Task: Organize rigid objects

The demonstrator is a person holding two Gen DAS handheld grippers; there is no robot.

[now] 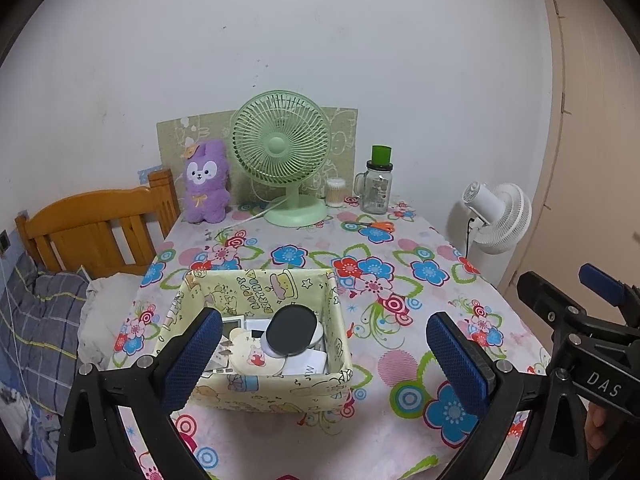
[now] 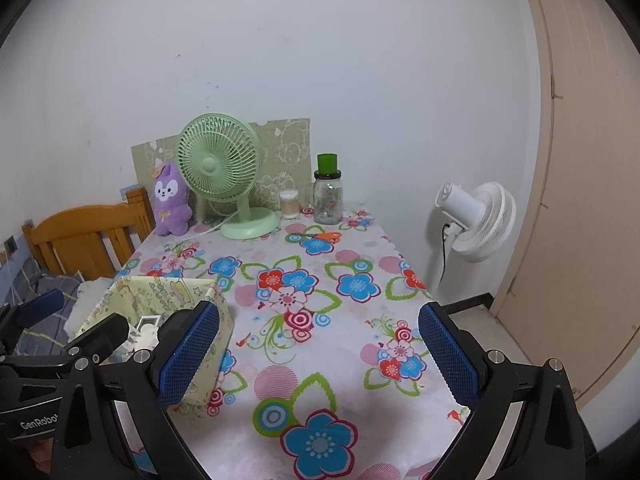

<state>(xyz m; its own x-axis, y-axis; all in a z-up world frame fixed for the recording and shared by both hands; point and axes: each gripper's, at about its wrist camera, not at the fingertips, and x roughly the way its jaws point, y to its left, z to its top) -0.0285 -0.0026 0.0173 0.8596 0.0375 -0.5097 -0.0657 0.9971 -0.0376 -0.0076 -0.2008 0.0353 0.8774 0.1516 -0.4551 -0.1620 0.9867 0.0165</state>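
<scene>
Both my left hand-held gripper [image 1: 324, 360] and right hand-held gripper [image 2: 318, 354] are apart and empty, while the box [image 1: 280, 394] (already full) near the tabletop's front-left corner could tip if I bump it.

Floral tablecloth [image 2: 320, 320]: white ground, blue, red and pink blossoms, green leaves, pink striped discs. Pale yellow storage box [image 1: 280, 392], printed with cartoon bears and "Happy Birthday" lettering. Inside, a black round disc [image 1: 291, 330] over white items and a cream bear-shaped piece [image 1: 252, 354]. Mint green desk fan [image 1: 282, 148]. Purple plush [image 1: 206, 182] with white face, orange bow. Clear glass jar [image 1: 376, 190], black collar, dark green cap. Orange-handled scissors [image 1: 376, 226]. White standing fan [image 2: 478, 220]. Olive board [image 2: 280, 148] with pale outline cartoons. Blue textured pads [image 1: 196, 360] on black frames.
</scene>
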